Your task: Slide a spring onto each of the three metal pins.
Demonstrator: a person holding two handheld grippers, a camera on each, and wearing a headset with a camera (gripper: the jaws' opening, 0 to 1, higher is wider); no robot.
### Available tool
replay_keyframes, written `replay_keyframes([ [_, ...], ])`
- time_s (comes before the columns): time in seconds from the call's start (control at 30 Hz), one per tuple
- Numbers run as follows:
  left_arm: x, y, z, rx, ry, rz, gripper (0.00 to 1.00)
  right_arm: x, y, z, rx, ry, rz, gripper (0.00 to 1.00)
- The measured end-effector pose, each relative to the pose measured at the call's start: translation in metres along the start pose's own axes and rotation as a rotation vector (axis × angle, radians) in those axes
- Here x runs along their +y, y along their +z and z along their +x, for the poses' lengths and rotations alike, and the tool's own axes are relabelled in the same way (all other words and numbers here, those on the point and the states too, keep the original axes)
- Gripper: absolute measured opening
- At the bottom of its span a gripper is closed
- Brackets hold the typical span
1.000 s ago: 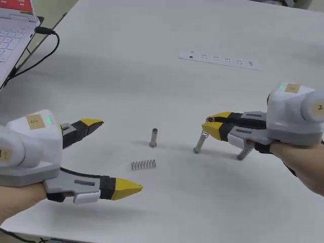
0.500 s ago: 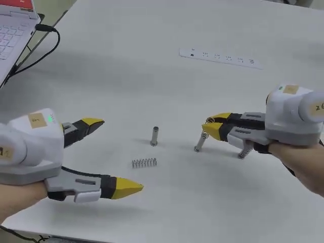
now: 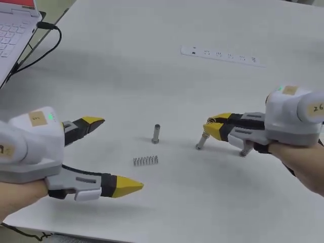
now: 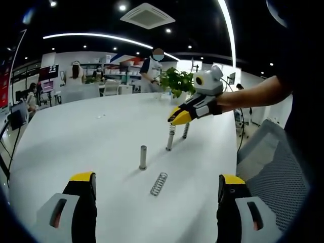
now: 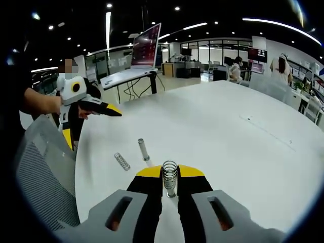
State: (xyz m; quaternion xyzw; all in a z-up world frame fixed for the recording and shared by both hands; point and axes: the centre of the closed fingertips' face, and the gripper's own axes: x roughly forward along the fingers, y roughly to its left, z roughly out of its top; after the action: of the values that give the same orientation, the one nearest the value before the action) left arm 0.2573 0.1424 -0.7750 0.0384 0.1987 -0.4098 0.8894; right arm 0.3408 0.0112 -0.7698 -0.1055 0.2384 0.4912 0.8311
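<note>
Three metal pins are on the white bench (image 3: 126,76), each a short grey cylinder. The bare pin (image 3: 156,134) stands upright near the middle. Just beside it, on the person's side, the loose spring (image 3: 146,160) lies on its side, a short silver coil touching nothing. Further right, the leaning pin (image 3: 201,143) tilts up toward the right gripper (image 3: 211,126) and has coils around its upper part. The third pin (image 3: 245,149), under that gripper's body, also leans and carries a coil.

From the head view the right gripper's yellow tips look nearly together at the top of the leaning pin. The right gripper view gives the detail: the gripped spring (image 5: 170,174) appears end-on as a ring, with one yellow tip close against each side and the pin's end inside it. The jaws are drawn narrow onto that coil.

The left gripper (image 3: 109,153) is spread wide and holds nothing, a little to the left of the loose spring. The left gripper view looks along the bench between its own jaws. It lines up the loose spring nearest, the bare pin beyond it, then the leaning pin with the third pin just behind.

The head view adds a white power strip (image 3: 223,55) lying flat at the far side. A laptop (image 3: 10,30) with a black cable (image 3: 38,50) sits at the far left.
</note>
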Motion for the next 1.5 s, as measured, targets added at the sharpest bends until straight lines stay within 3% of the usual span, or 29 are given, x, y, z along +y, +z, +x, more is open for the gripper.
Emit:
replay_keyframes([
  [0.63,0.000,-0.003,0.001,0.008,0.006,0.011,0.98,-0.003,-0.025,0.009,0.006,-0.010,0.013,0.08],
  [1.07,-0.001,-0.004,0.003,0.014,0.000,0.014,0.97,0.001,-0.046,0.020,0.051,-0.004,-0.032,0.08],
  [1.3,-0.004,-0.006,0.004,0.018,-0.007,0.014,0.97,0.002,-0.042,0.022,0.027,-0.009,-0.024,0.08],
  [1.43,-0.003,-0.005,0.003,0.017,-0.008,0.014,0.97,0.002,-0.048,0.023,0.068,-0.004,-0.049,0.09],
  [1.5,-0.002,-0.004,0.003,0.013,-0.007,0.015,0.97,0.002,-0.049,0.024,0.073,-0.010,-0.050,0.15],
])
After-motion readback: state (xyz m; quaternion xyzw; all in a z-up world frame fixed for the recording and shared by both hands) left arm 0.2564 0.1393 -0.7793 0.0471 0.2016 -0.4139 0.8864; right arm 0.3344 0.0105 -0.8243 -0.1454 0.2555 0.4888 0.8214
